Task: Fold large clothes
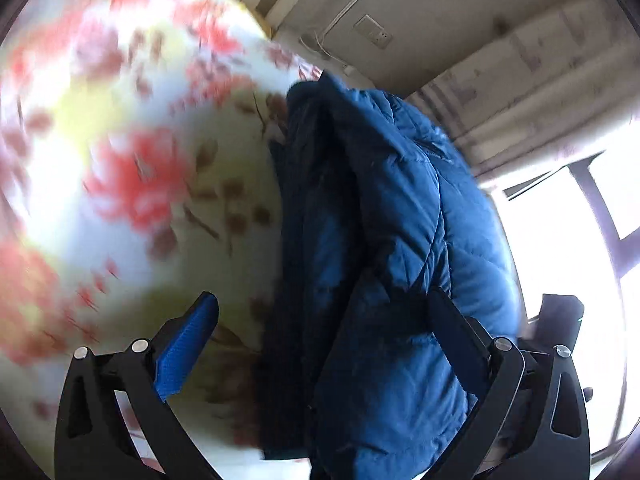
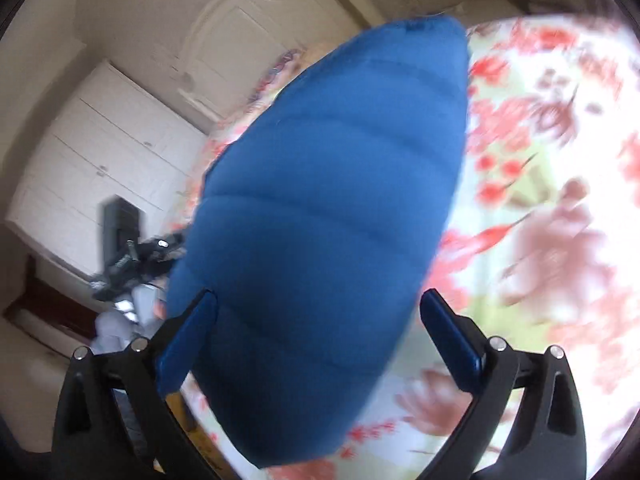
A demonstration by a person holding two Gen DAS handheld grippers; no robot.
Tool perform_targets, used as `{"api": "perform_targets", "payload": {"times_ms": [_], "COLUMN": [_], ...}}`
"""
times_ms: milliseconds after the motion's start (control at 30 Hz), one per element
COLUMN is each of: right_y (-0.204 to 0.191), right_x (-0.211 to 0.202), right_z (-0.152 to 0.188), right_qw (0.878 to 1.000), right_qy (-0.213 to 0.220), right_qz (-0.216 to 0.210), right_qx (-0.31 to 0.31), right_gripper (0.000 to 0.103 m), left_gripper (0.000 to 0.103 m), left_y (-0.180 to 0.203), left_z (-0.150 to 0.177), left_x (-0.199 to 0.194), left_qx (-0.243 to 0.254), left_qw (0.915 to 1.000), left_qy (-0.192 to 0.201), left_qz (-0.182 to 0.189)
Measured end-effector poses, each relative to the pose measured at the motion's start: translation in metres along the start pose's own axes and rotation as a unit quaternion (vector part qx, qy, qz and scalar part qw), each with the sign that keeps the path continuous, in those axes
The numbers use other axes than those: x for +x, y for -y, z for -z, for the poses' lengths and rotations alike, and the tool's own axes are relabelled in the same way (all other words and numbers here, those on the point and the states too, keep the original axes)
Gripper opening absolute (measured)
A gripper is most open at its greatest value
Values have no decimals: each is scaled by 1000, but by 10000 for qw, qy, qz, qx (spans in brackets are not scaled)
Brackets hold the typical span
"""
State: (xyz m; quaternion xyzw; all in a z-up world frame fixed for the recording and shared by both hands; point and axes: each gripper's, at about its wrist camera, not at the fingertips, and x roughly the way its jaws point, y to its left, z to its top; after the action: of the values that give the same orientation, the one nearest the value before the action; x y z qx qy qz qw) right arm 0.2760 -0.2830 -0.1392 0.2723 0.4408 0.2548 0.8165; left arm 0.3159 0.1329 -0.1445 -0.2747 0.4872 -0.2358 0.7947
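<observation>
Bedroom scene: we see a bed with a floral sheet [image 1: 120, 184] in red, white and pale yellow, blurred by motion in both views. White wardrobe [image 2: 100, 160] and an arched door [image 2: 256, 44] behind in the right wrist view; bright window [image 1: 560, 248] and a wall socket [image 1: 374, 31] in the left wrist view. Blue quilted jacket [image 1: 384, 240] lies bunched on the sheet, a puffy section [image 2: 320, 220] filling the right wrist view. Left claw [image 1: 320, 312] stands wide; jacket runs up between its fingers, pressed against the right-hand finger [image 1: 456, 344], apart from the blue-padded left-hand one. Right claw [image 2: 318, 308] also wide, jacket bulk sitting between the fingers, near the left-hand pad [image 2: 188, 344], clear of the other. We cannot tell whether fabric touches that pad.
</observation>
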Motion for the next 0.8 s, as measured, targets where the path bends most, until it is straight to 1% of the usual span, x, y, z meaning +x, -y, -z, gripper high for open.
{"api": "perform_targets", "payload": {"times_ms": [33,67,100,133,167,200,233,300,367,400,433,467,500,533,567,600,667,700,733,767,800], "right_y": [-1,-2,-4,-9,-14,-18,-20,-19,-7,1,15,25,35,37,32,23,-3,-13,-18,-35,-47], "right_x": [1,1,-2,-7,-10,-14,-19,-31,-45,-50,-51,-52,-53,-54,-56,-58,-63,-69,-77,-87,-98], "right_z": [0,0,0,1,1,1,-1,-13,-28,-29,-34,-36,-36,-36,-34,-31,-22,-17,-14,-3,6], "right_qw": [10000,9999,9997,9990,9974,9960,9937,9898,9857,9861,9886,9906,9923,9919,9892,9860,9784,9749,9712,9645,9600], "right_qy": [63,119,183,285,390,456,536,682,847,829,720,682,676,693,753,823,1002,1108,1226,1456,1636], "right_qz": [11,11,59,190,332,447,606,873,1181,1216,1169,1082,989,1014,1167,1340,1687,1791,1877,1999,2032], "right_qx": [-37,-75,-122,-300,-498,-631,-774,-893,-858,-774,-615,-486,-323,-328,-461,-556,-657,-725,-803,-929,-1012], "right_gripper": [101,95,83,71,66,61,58,57,56,56,58,61,66,72,74,78,79,80,80,81,83], "left_gripper": [91,84,73,68,65,58,53,50,50,50,51,52,57,63,64,65,68,68,70,75,92], "left_y": [-1,0,1,5,11,17,25,44,62,64,68,71,72,73,73,73,73,71,78,90,97], "left_z": [1,0,0,-1,-3,-6,-9,-17,-22,-23,-24,-23,-21,-18,-16,-13,-6,-1,5,12,20], "left_x": [4,9,14,19,22,25,28,41,61,66,71,75,77,77,76,73,57,44,27,4,-14], "left_qx": [-66,-92,-160,-224,-170,-122,-89,-28,-32,-33,-24,-51,-75,-57,-20,-11,-43,-19,74,231,373], "left_qw": [9999,9995,9985,9979,9980,9980,9980,9982,9981,9982,9984,9984,9985,9987,9988,9988,9980,9973,9944,9882,9824], "left_qy": [-43,-70,-88,-80,-70,-45,-11,34,39,64,136,235,294,340,388,428,625,737,1014,1399,1682], "left_qz": [128,295,515,606,610,620,622,599,618,600,554,515,462,383,296,256,107,-4,-275,-572,-715]}}
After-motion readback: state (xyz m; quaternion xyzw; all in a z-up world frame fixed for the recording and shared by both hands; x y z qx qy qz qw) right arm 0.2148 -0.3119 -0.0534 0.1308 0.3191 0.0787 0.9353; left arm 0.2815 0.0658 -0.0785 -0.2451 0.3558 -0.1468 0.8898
